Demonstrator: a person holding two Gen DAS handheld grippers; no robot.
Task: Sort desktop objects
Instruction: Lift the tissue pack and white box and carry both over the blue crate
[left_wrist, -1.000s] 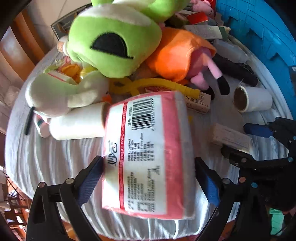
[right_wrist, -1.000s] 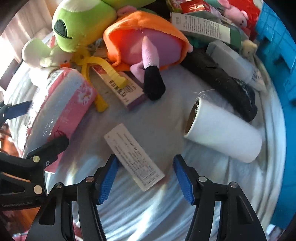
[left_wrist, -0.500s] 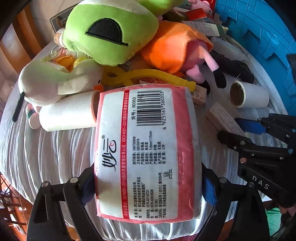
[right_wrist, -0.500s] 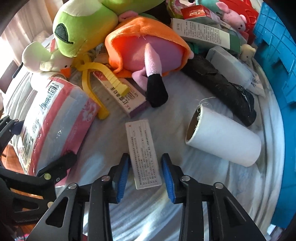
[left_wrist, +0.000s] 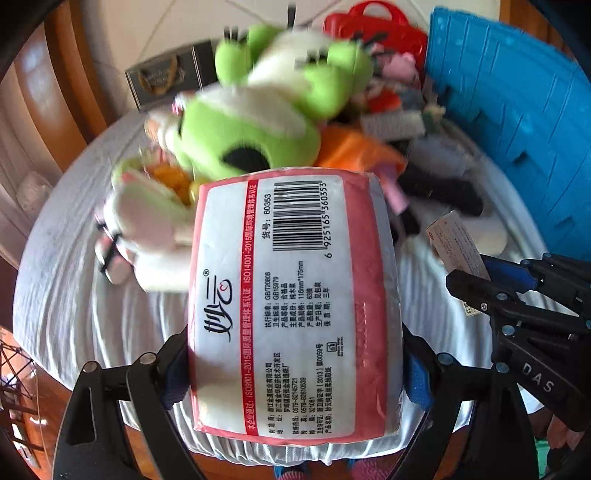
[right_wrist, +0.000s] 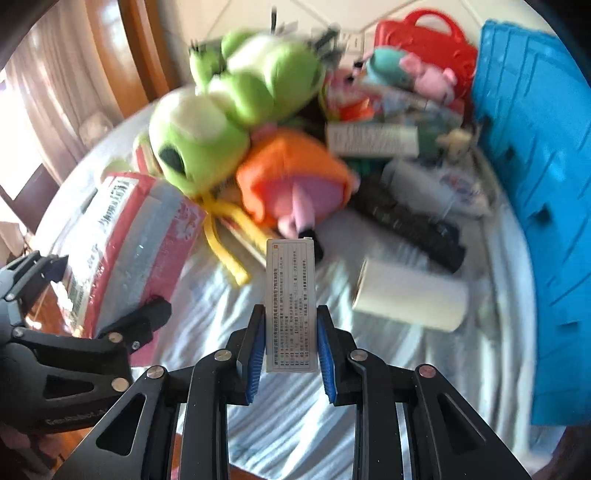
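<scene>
both grabs look solid: left gripper (left_wrist: 295, 373) clamps the tissue pack (left_wrist: 295, 295) wide, right gripper (right_wrist: 291, 347) pinches the slim box (right_wrist: 291, 302), both above the table (right_wrist: 369, 350). carry level, steer clear of the plush pile (right_wrist: 236, 122).

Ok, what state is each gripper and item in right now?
Left gripper: shut on the tissue pack.
Tissue pack: held off the cloth, label side to the camera.
Right gripper: shut on the slim box.
Slim box: clamped by its long sides, lifted off the cloth.
White roll: lying on its side.
Green frog plush: resting on the pile.
Blue crate: at the right edge; inside not visible.
</scene>
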